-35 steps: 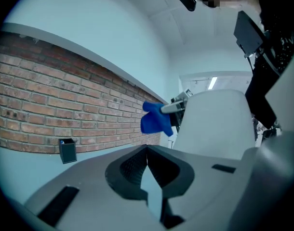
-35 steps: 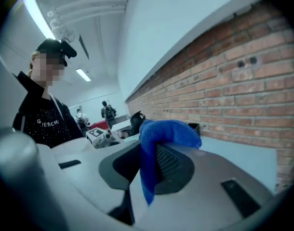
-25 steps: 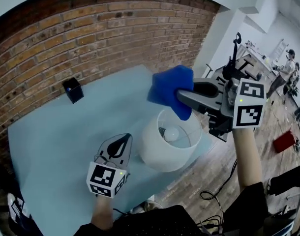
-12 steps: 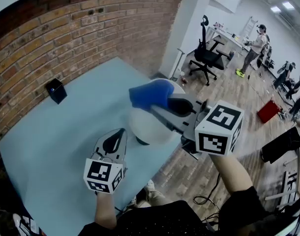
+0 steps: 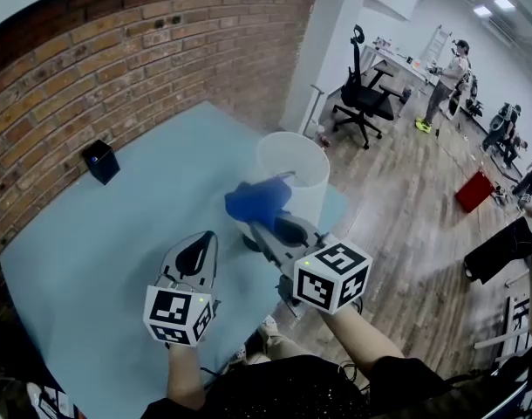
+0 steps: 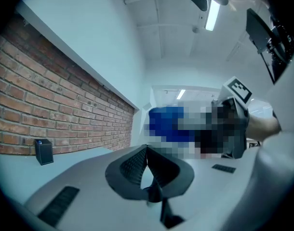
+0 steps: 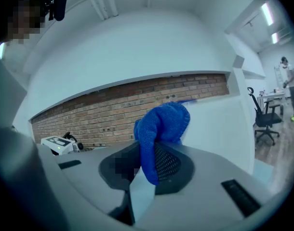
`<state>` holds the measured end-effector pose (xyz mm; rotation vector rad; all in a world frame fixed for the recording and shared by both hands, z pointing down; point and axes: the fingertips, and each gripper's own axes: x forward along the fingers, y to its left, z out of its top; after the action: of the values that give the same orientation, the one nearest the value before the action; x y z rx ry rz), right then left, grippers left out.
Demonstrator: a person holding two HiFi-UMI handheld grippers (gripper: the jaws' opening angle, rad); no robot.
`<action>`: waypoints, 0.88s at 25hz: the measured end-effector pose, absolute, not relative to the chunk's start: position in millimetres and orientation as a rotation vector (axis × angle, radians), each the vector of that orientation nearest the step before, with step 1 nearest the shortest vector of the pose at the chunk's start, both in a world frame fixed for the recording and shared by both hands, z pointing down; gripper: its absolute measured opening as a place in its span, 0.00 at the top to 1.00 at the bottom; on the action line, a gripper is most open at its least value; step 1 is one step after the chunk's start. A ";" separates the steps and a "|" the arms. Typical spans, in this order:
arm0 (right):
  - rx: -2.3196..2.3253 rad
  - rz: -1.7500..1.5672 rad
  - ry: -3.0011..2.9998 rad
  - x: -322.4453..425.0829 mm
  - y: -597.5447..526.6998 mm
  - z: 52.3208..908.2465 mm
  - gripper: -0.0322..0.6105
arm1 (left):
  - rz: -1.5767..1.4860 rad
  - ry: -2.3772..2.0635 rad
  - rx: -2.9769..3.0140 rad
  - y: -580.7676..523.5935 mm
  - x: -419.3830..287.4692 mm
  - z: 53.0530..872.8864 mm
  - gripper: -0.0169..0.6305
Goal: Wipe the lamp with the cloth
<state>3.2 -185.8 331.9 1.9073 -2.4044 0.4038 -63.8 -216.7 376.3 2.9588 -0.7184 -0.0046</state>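
So the right gripper (image 5: 268, 223) is clamped on the fuzzy blue cloth (image 5: 259, 201), holding it right up against the near side of the white drum-shade lamp (image 5: 294, 166) on the pale blue tabletop (image 5: 92, 234), while the left gripper (image 5: 202, 241) hangs just left of the lamp, jaws pinched together on nothing.

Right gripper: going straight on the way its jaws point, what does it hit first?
Most likely the white cylindrical lampshade. The blue cloth clamped in the right gripper leads and is close to it; whether they touch is unclear.
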 end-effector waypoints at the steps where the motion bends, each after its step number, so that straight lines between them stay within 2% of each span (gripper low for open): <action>1: 1.904 0.440 -2.399 1.3 -185.7 344.5 0.86 | 0.001 -0.721 2.959 -216.9 -64.9 377.4 0.96; 8: 1.775 0.769 -2.359 -17.1 -178.0 435.4 0.86 | 0.029 -0.731 2.949 -222.1 -66.0 384.1 0.96; 12: 1.670 0.848 -2.385 -20.3 -157.3 452.1 0.86 | 0.043 -0.738 2.949 -226.6 -64.5 387.4 0.96; 16: 1.594 0.831 -2.490 -17.2 -130.5 422.7 0.86 | 0.058 -0.736 2.949 -230.0 -63.1 389.8 0.96; 22: 1.696 0.381 -2.658 12.0 -116.7 302.1 0.86 | 0.065 -0.700 2.983 -221.3 -52.7 384.8 0.96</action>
<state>12.0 -116.7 302.1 1.6957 -2.6581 0.3808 -52.7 -221.3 384.8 2.9826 -0.6997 0.0651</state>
